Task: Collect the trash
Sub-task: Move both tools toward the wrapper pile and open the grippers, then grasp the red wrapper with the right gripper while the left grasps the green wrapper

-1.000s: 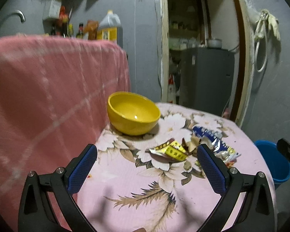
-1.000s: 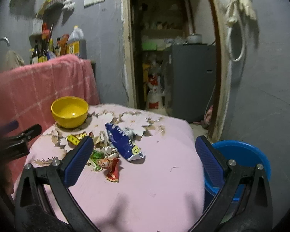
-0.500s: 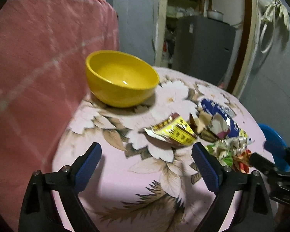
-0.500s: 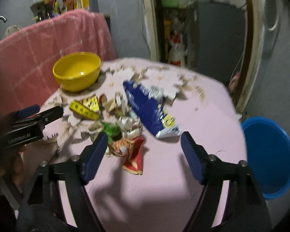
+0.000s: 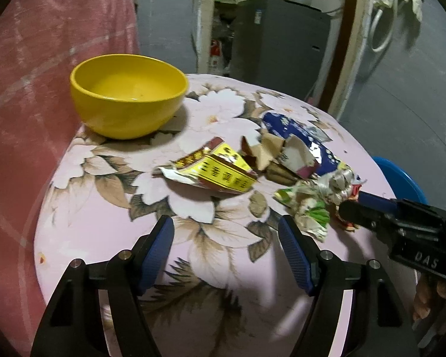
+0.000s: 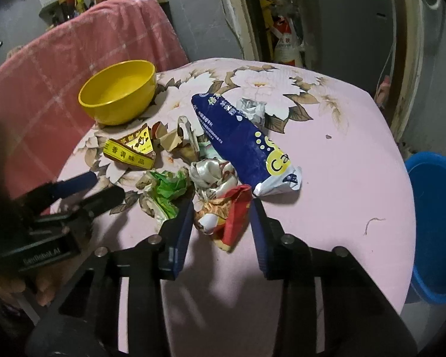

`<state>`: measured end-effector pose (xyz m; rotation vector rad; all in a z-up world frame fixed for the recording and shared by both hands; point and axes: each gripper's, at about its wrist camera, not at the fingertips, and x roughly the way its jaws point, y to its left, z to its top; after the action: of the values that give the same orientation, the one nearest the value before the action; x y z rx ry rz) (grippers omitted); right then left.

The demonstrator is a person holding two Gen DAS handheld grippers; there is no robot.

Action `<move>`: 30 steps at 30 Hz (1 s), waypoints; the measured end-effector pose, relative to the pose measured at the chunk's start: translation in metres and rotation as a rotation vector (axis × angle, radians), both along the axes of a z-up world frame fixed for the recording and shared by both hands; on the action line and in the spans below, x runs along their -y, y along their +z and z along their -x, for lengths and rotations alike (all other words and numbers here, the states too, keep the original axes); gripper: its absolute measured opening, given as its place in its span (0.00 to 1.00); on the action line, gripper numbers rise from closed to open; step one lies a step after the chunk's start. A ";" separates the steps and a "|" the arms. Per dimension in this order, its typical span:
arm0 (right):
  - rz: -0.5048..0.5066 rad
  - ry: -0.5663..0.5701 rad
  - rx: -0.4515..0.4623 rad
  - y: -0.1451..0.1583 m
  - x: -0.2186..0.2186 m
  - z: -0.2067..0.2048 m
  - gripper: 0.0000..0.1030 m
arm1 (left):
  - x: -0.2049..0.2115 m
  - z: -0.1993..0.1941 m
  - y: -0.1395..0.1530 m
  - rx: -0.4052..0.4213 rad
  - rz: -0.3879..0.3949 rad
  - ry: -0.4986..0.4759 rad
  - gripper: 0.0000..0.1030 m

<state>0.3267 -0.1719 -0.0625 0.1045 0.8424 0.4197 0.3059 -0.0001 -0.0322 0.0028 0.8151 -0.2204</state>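
Note:
A heap of wrappers lies on the round table (image 6: pixel 342 163) with its pink flowered cloth. My right gripper (image 6: pixel 221 208) points down at the heap, jaws closing around a crumpled red wrapper (image 6: pixel 232 223) that lies between the pads, which are close beside it. A green wrapper (image 6: pixel 166 187), a silvery one (image 6: pixel 211 175) and a long blue bag (image 6: pixel 238 136) lie just past it. My left gripper (image 5: pixel 225 223) hovers over bare cloth with nothing between its closing jaws. The yellow packet (image 5: pixel 214 172) lies ahead of it. The right gripper (image 5: pixel 351 205) shows at the right edge.
A yellow bowl (image 5: pixel 128 95) stands at the table's far left, against a pink checked cloth (image 5: pixel 44 59) draped over something tall. A blue bucket (image 6: pixel 434 226) sits on the floor off the table's right edge. A grey cabinet (image 5: pixel 276 44) stands in the doorway behind.
Both grippers have sunk and tilted down toward the heap, and both pairs of jaws have narrowed. The right one now straddles the red wrapper.

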 end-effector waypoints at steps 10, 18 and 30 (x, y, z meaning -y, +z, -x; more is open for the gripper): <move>-0.024 -0.029 -0.022 -0.004 0.025 0.006 0.44 | 0.031 -0.005 -0.006 -0.031 -0.017 -0.120 0.65; -0.042 -0.028 -0.056 -0.010 0.029 0.001 0.44 | 0.038 -0.020 -0.009 -0.058 0.026 -0.146 0.42; -0.025 0.006 -0.084 -0.016 0.021 -0.006 0.48 | 0.036 -0.022 -0.011 -0.105 0.122 -0.153 0.05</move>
<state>0.3322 -0.1925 -0.0782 0.1433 0.9209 0.4335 0.3275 -0.0363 -0.0430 -0.0614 0.9060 -0.4168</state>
